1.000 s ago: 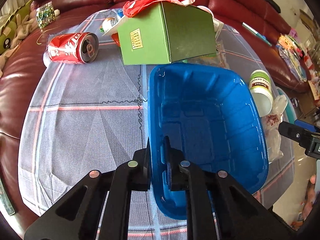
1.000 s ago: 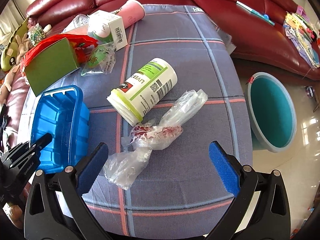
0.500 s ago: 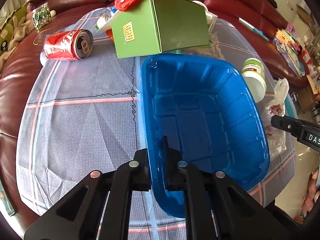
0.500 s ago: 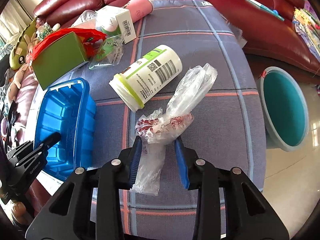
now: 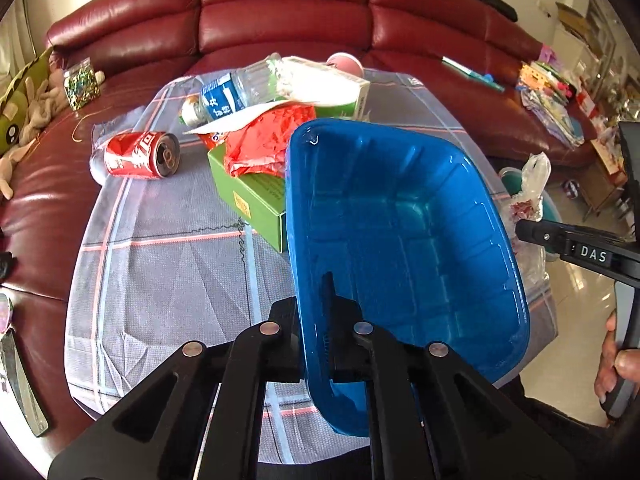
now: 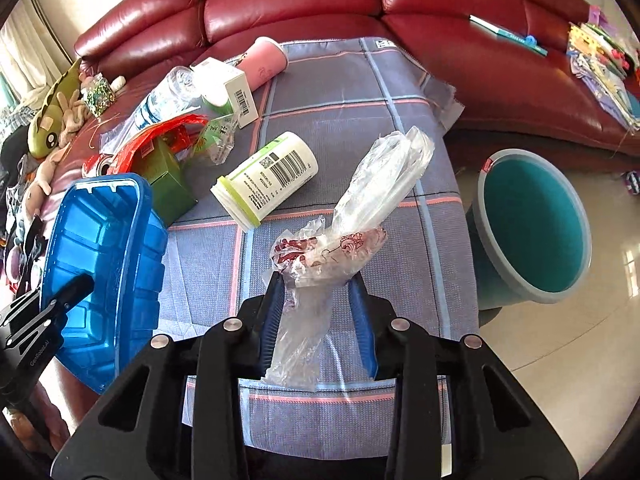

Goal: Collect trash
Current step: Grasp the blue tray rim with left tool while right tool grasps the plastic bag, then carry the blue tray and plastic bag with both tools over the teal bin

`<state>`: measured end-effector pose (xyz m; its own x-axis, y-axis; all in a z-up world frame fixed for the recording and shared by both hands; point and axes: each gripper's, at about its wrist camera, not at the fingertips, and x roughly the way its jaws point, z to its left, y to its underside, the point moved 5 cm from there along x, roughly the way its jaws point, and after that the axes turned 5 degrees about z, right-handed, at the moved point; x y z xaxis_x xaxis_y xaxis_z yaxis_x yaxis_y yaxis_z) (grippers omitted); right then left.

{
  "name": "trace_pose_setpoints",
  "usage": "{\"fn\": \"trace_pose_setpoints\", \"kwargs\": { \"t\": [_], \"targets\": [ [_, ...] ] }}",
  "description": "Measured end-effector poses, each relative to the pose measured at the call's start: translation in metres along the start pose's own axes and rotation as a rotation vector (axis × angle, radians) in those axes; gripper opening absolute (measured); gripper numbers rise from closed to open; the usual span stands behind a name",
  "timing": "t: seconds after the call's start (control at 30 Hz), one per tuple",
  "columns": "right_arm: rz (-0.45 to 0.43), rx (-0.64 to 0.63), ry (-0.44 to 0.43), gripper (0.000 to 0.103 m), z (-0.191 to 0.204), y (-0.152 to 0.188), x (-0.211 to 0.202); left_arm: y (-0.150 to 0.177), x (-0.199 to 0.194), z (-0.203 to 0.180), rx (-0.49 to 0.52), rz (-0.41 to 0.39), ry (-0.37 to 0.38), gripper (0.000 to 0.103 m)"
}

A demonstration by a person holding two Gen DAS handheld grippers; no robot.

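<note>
Blue tray [image 5: 400, 220]; red-printed clear bag [image 6: 360, 220]; plaid grey tablecloth [image 6: 340, 92]

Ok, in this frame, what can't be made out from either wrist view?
- White bottle: missing from the left wrist view, hidden behind the blue tray.
- Teal bucket: floor behind its near wall; barely a sliver in the left view.
- Soda can: mostly hidden by the red bag in the right view.
- Plastic bag: contents unclear through crumpled film.
</note>
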<state>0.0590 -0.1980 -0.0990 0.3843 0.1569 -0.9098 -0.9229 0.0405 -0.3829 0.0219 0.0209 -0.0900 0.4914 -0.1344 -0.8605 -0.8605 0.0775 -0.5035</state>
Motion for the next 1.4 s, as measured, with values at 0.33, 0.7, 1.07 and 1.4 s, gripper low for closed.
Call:
{"fn": "trace_pose_setpoints", "kwargs": {
  "t": [0.33,0.7,1.07,1.4],
  "targets": [
    [-0.075,0.043,0.03,0.032,-0.038,-0.011,-0.035,-0.034,-0.027,-0.038,0.065,-0.078,0.039,0.007],
    [-0.133,0.149,0.111,0.032,-0.123,-0.024,-0.069,-0.082,-0.008,-0.122,0.219,-0.076,0.103,0.007],
    [-0.174,0.268,0.233,0.032,-0.231,-0.026,-0.097,-0.123,0.047,-0.247,0.436,-0.007,0.168,0.007],
    [-0.134,0.353,0.267,0.032,-0.301,-0.026,-0.073,-0.138,0.137,-0.35,0.568,0.116,0.168,0.008]
  ]
}}
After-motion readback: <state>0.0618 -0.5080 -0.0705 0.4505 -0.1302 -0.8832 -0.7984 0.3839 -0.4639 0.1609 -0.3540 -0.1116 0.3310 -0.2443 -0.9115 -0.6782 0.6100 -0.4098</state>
